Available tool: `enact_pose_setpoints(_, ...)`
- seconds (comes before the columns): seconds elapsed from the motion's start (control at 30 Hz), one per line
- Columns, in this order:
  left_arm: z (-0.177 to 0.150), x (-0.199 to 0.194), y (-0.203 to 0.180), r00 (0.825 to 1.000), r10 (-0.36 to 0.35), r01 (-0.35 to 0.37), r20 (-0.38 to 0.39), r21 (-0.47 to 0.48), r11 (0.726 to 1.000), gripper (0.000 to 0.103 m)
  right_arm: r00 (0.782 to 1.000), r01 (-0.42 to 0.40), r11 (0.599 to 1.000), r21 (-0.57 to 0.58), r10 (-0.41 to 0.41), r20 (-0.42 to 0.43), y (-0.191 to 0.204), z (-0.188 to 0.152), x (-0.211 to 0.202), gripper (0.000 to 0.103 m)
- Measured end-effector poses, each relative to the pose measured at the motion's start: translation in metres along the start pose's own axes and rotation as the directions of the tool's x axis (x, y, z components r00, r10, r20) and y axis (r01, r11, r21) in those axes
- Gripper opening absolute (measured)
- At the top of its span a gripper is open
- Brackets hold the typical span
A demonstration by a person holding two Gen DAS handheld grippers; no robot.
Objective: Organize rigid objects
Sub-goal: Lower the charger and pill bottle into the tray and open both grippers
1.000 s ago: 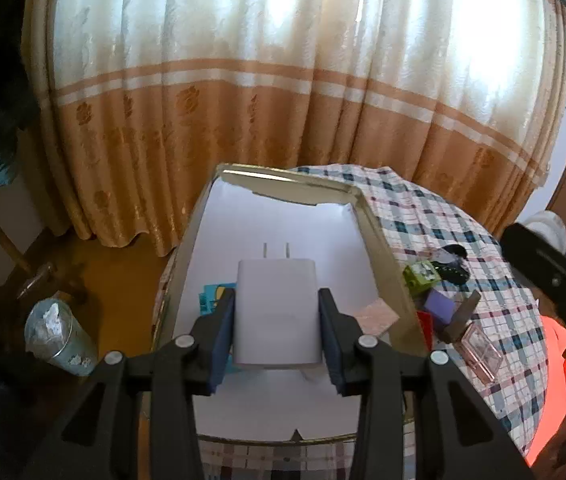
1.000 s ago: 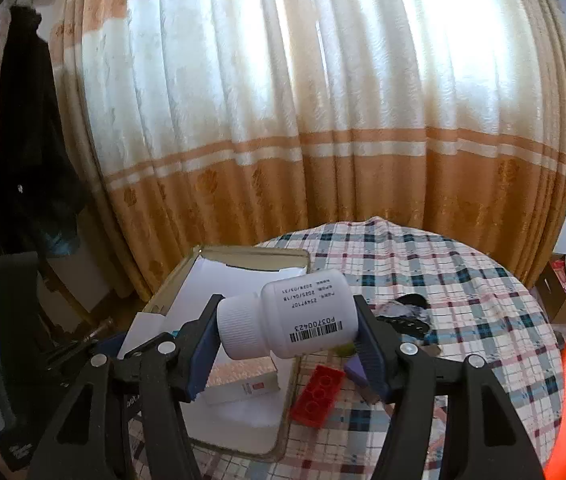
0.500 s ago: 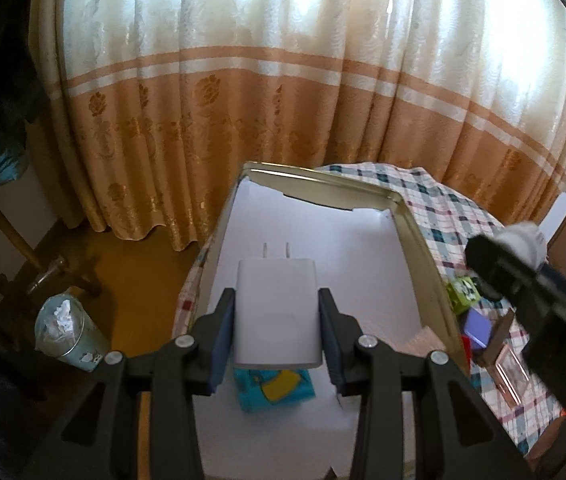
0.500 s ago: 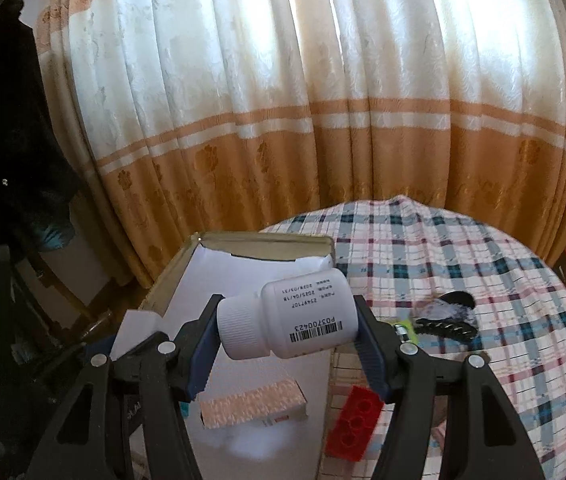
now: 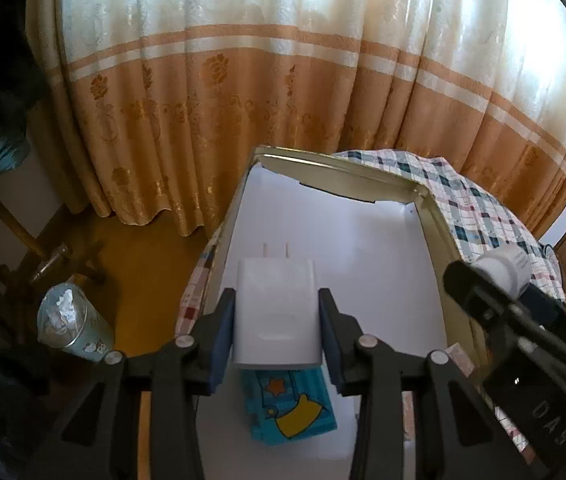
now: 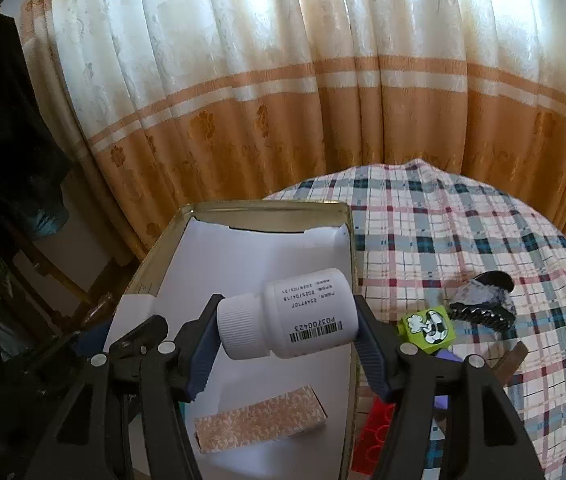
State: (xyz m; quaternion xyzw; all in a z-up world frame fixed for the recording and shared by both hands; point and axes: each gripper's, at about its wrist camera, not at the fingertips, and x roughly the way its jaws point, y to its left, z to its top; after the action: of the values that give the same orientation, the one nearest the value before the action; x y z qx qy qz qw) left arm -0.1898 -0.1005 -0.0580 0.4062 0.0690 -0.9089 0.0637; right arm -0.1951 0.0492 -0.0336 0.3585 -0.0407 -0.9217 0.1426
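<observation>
Inside paper-lined box, patterned carton, blue packet

A red brick sits half-hidden behind the right gripper's finger — the purple block beside it barely shows; bottle label text too small to read.

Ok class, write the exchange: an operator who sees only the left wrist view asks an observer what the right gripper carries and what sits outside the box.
Operator: My left gripper holds the white charger. What is the right gripper holding?
Observer: A white bottle, lying sideways, barcode label up, cap to the left.
Operator: Is anything outside the box?
Observer: A green cube sits on the checked cloth, right of the box.
</observation>
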Motion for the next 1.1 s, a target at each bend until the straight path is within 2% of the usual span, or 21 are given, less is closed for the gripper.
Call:
enact_pose_setpoints(0.27,0.004,0.012,-0.001,0.999,0.028,-0.027,-0.022,0.011,1.0,0.039,0.998,-0.037,0.998,0.043,0.039,-0.058,-0.005,0.0,0.017,0.065)
enact_pose_setpoints(0.37,0.005,0.014,-0.002,0.999,0.03,-0.03,-0.022,0.015,0.999,0.04,0.994,-0.073,0.994,0.077,0.078,-0.073,-0.009,-0.001,0.023,0.065)
enact_pose_setpoints(0.43,0.007,0.013,-0.004,0.999,0.032,-0.032,-0.014,0.015,0.999,0.047,0.991,-0.105,0.988,0.11,0.112,-0.068,-0.013,-0.001,0.023,0.071)
enact_pose_setpoints(0.47,0.008,0.01,-0.005,0.999,0.034,-0.034,-0.005,0.016,0.999,0.064,0.991,-0.109,0.986,0.122,0.118,-0.064,-0.014,-0.001,0.022,0.079)
enact_pose_setpoints(0.53,0.01,0.003,-0.007,0.999,0.037,-0.037,0.015,0.018,0.999,0.076,0.991,-0.122,0.981,0.152,0.129,-0.032,-0.018,0.0,0.015,0.081)
enact_pose_setpoints(0.57,0.01,-0.002,-0.008,0.998,0.048,-0.049,0.032,0.02,0.999,0.091,0.99,-0.133,0.977,0.165,0.137,-0.013,-0.021,0.001,0.009,0.082)
enact_pose_setpoints(0.6,0.011,-0.006,-0.009,0.997,0.061,-0.062,0.048,0.021,0.998,0.101,0.99,-0.137,0.975,0.176,0.138,0.002,-0.024,0.002,0.005,0.082)
enact_pose_setpoints(0.63,0.011,-0.014,-0.011,0.993,0.085,-0.087,0.086,0.023,0.996,0.102,0.991,-0.136,0.973,0.186,0.134,0.024,-0.027,0.002,-0.003,0.082)
enact_pose_setpoints(0.7,0.01,-0.025,-0.014,0.989,0.081,-0.085,0.127,0.031,0.996,0.102,0.991,-0.13,0.974,0.188,0.121,0.059,-0.029,0.002,-0.014,0.082)
enact_pose_setpoints(0.87,0.008,-0.041,-0.018,0.99,0.039,-0.044,0.136,0.032,0.999,0.102,0.988,-0.079,0.982,0.173,0.053,0.148,-0.035,-0.004,-0.047,0.082)
enact_pose_setpoints(1.1,-0.004,-0.052,-0.027,0.991,0.02,-0.024,0.13,0.027,0.999,0.102,0.964,0.004,0.982,0.187,-0.053,0.259,-0.054,-0.025,-0.085,0.087)
